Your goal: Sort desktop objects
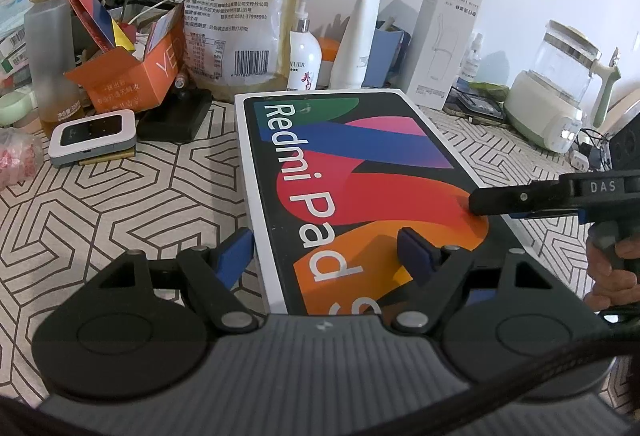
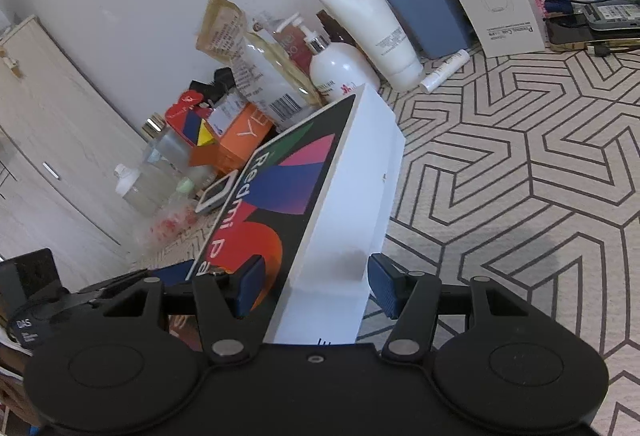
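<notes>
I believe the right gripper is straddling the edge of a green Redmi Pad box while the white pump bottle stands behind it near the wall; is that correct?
Not quite: the Redmi Pad box is white, with a multicoloured picture on its black lid, not green. The right wrist view shows its white side between the right gripper's open fingers. The rest holds: the white pump bottle does stand behind it near the wall.

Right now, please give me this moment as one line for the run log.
left claw: open, straddling Redmi Pad box near-left edge | right claw: around box right edge, grip unclear
</notes>
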Action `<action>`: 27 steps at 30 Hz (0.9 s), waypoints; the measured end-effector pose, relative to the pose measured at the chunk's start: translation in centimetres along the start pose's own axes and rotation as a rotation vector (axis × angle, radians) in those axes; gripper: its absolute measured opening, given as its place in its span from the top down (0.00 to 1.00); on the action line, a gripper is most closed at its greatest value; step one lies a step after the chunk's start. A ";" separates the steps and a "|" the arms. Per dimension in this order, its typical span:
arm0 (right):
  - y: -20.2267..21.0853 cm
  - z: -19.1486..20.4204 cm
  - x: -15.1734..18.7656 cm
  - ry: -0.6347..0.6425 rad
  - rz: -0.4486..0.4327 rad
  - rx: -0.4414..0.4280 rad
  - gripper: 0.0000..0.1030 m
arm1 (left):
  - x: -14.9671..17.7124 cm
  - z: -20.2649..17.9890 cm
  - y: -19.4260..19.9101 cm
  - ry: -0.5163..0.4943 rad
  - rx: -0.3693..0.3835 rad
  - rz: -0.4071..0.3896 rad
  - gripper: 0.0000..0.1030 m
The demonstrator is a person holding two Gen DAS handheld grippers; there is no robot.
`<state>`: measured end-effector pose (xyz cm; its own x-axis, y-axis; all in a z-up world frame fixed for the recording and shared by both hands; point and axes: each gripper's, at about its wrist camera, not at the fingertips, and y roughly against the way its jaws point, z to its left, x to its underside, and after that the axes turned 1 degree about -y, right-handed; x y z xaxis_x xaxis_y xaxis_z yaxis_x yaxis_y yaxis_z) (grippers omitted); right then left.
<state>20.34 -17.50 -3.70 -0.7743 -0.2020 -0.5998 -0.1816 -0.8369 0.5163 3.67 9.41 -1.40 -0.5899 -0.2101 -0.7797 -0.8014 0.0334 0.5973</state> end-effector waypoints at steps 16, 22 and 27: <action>-0.7 -0.2 0.4 0.011 0.026 0.050 0.39 | 0.3 -0.2 -0.5 -0.001 -0.010 0.037 0.20; -0.8 -0.2 0.5 0.013 0.029 0.057 0.38 | 0.3 -0.2 -0.5 -0.001 -0.014 0.041 0.19; -0.7 0.0 0.5 0.023 0.027 0.065 0.38 | 0.3 -0.1 -0.7 0.012 -0.018 0.047 0.16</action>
<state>20.10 -17.00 -4.42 -0.7653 -0.2366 -0.5986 -0.2003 -0.7963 0.5708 4.06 9.28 -1.98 -0.6254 -0.2202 -0.7486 -0.7709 0.0260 0.6364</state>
